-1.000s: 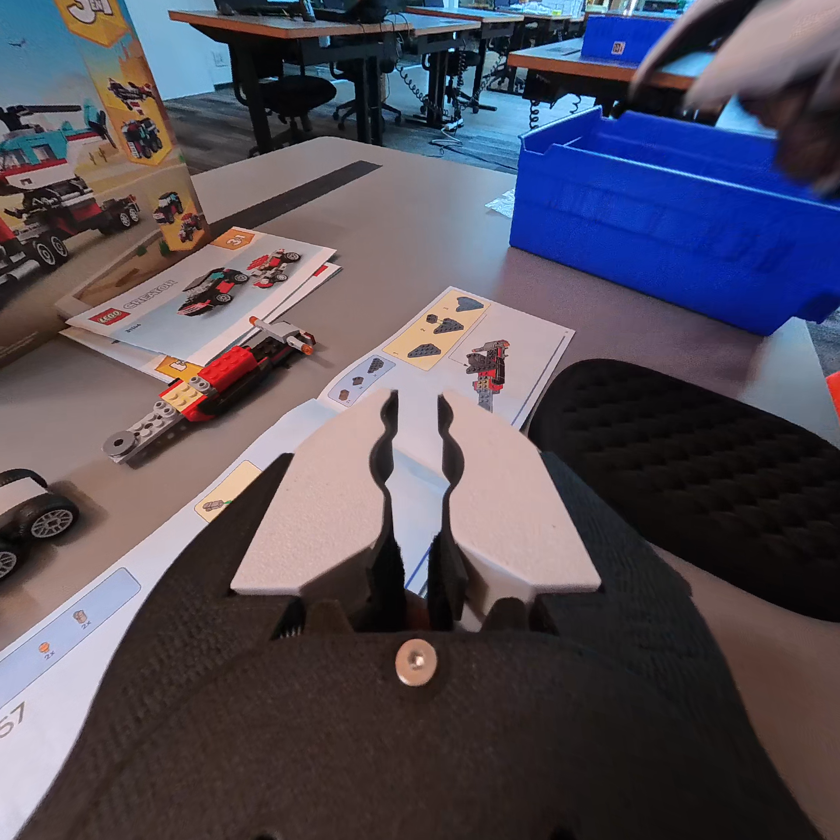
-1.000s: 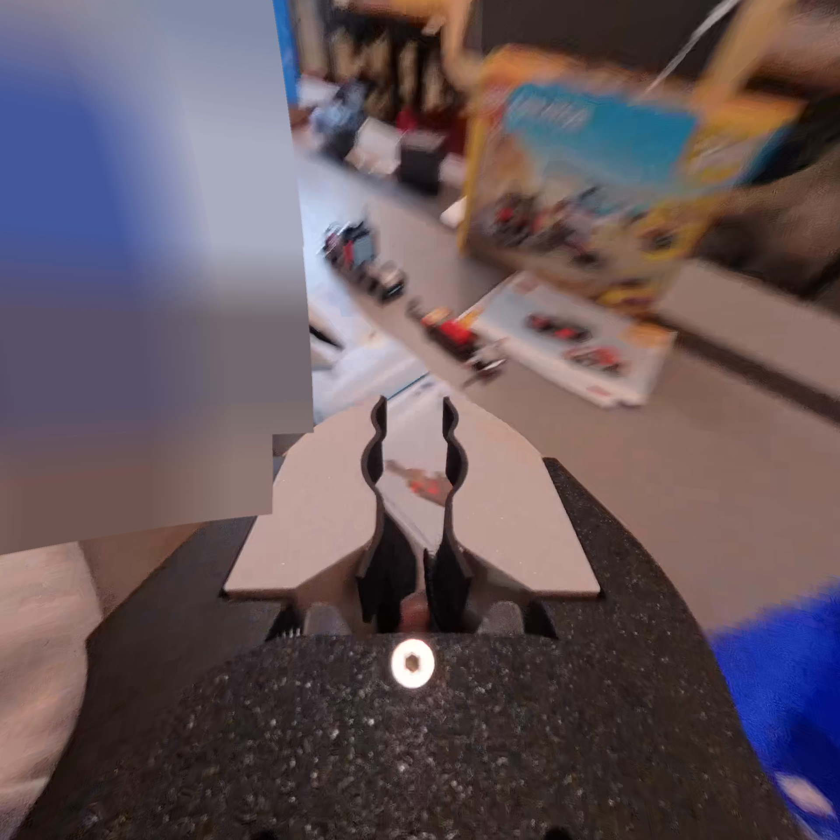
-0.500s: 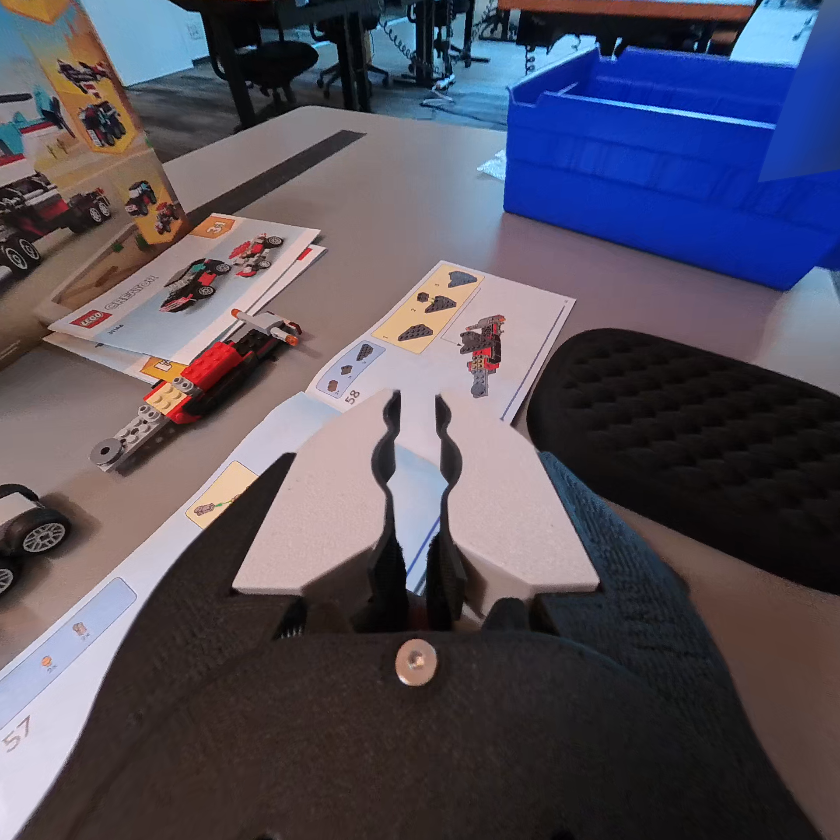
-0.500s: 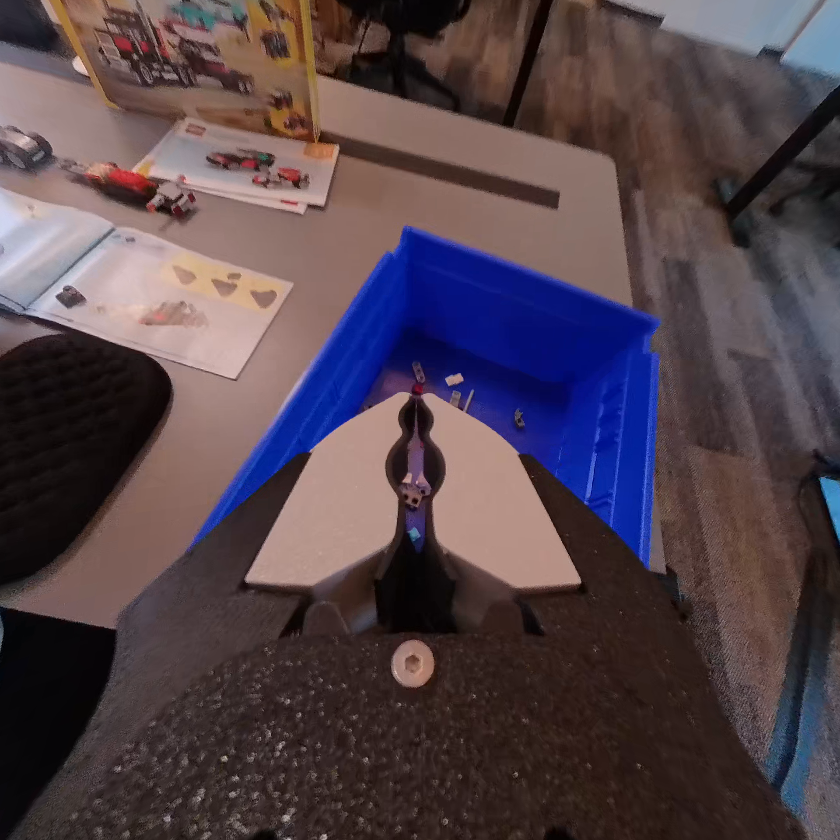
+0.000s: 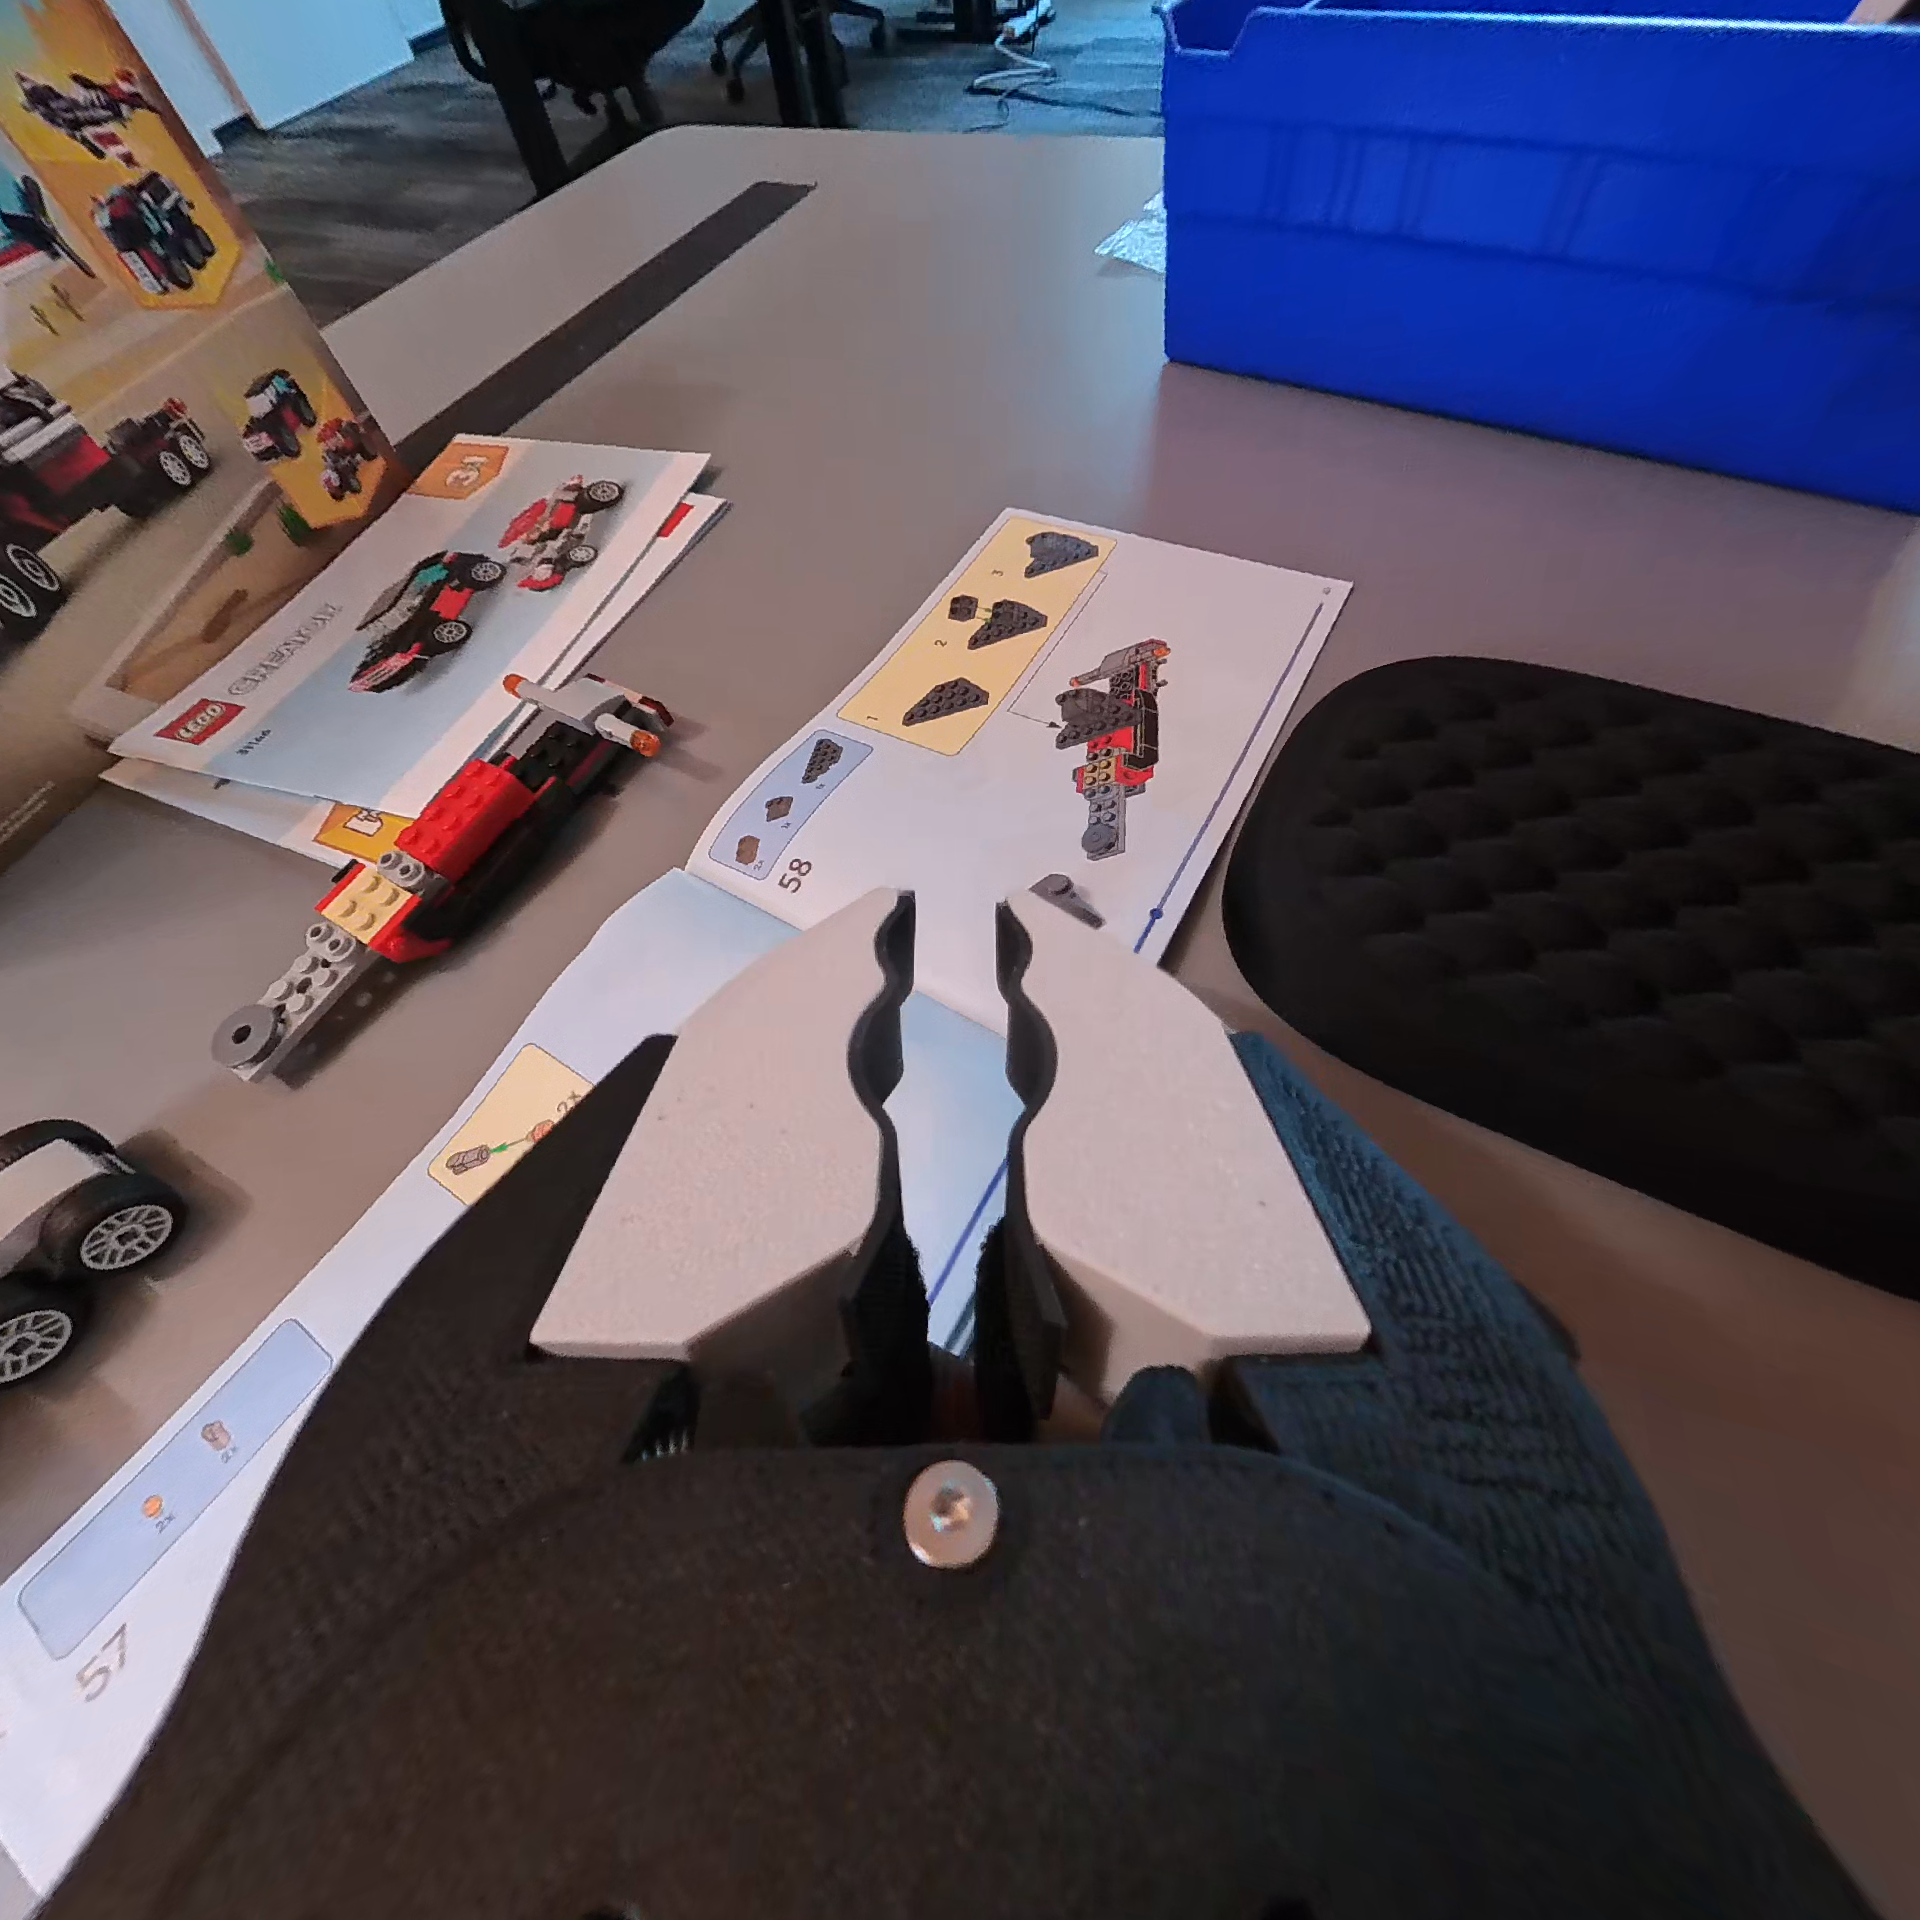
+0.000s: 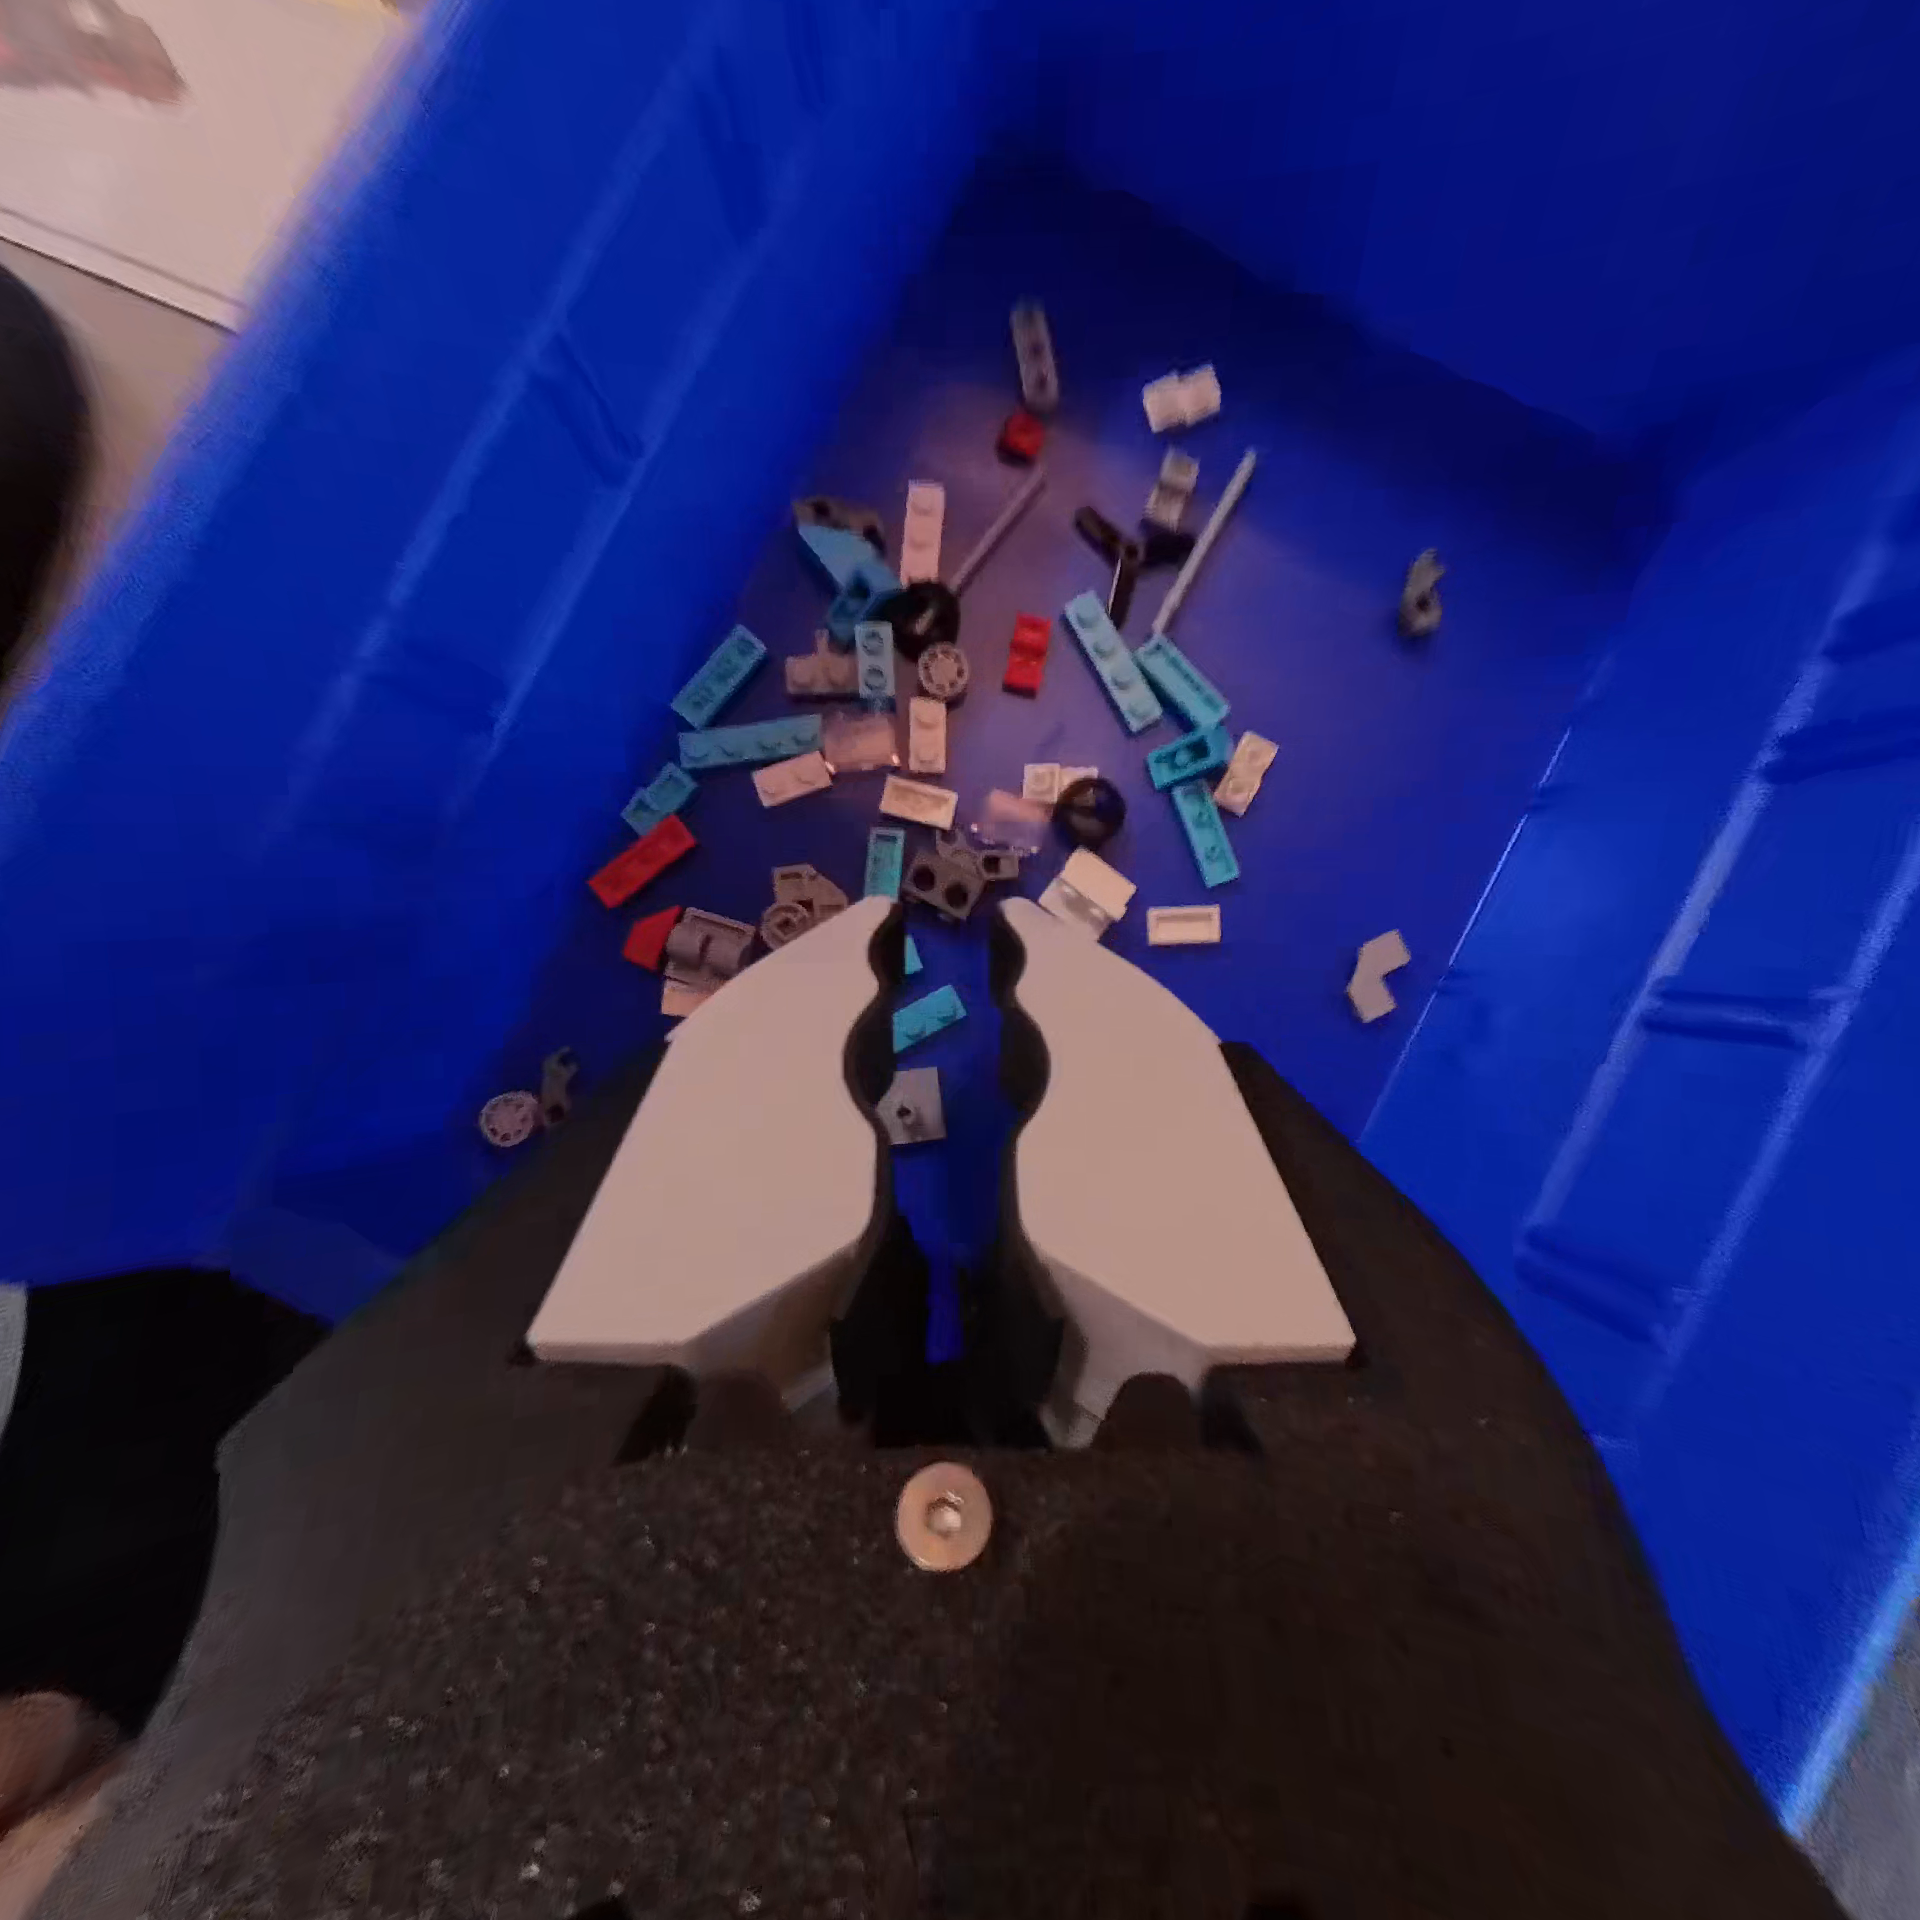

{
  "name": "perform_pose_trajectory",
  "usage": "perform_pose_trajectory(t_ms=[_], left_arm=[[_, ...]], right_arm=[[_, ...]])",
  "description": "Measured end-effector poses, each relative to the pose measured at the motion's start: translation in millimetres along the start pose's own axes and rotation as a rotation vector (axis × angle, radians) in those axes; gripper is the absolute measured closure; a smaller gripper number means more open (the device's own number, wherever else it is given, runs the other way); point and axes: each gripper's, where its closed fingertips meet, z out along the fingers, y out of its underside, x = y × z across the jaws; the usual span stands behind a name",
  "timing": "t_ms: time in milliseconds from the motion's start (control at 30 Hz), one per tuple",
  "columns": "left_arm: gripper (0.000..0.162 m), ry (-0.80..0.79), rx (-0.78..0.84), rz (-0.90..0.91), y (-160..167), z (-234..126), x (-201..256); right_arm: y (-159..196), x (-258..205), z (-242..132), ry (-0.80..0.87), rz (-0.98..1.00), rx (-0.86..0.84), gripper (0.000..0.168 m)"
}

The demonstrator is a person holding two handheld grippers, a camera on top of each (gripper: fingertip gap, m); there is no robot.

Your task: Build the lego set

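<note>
In the left wrist view, a partly built red, black and grey lego model [image 5: 447,862] lies on the grey table beside the open instruction booklet [image 5: 1039,727]. A small grey piece [image 5: 1065,896] lies on the booklet just past my left gripper [image 5: 954,906], which is open and empty above the page. In the right wrist view, my right gripper [image 6: 943,914] is open and empty inside the blue bin [image 6: 416,520], above several loose teal, red, grey and white lego pieces [image 6: 935,717] on the bin floor.
The lego box [image 5: 114,312] stands at the left, with closed booklets [image 5: 416,623] in front. A wheeled lego vehicle [image 5: 73,1236] sits at the left edge. A black padded mat [image 5: 1610,935] lies right of the booklet. The blue bin [image 5: 1538,229] stands at the back right. One gripper's finger ends stand about 40 cm off the other's. About 20 cm separates my left fingertips from the wheeled lego vehicle [image 5: 73,1236].
My right gripper has swung from over the table down into the blue bin and has opened. My left gripper has moved a little forward and lower over the booklet.
</note>
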Motion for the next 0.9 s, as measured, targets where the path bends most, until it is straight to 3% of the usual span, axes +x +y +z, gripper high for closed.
perform_pose_trajectory(t_ms=[200, 433, 533, 700, 800, 900], left_arm=[[0.147, -0.01, 0.013, -0.013, -1, -2, -2], [0.147, -0.001, 0.021, -0.004, -2, -3, 0], [0.147, 0.003, 0.029, 0.005, -3, -4, 1], [0.144, 0.026, 0.103, -0.085, -20, -7, 1], [0.138, 0.273, 0.285, -0.303, -72, -13, 30], [0.134, 0.599, 0.423, -0.512, -125, -20, 70]], right_arm=[[11, 1, 23, -0.008, 0.144, -0.09, 0.141], [10, -4, 33, -0.032, 0.161, -0.111, 0.151], [6, 4, 25, 0.032, 0.12, -0.092, 0.151], [-62, -18, -28, 0.176, -0.326, 0.255, 0.151], [-115, -72, -68, 0.176, -0.603, 0.528, 0.151], [-150, -141, -84, 0.073, -0.813, 0.698, 0.151]])
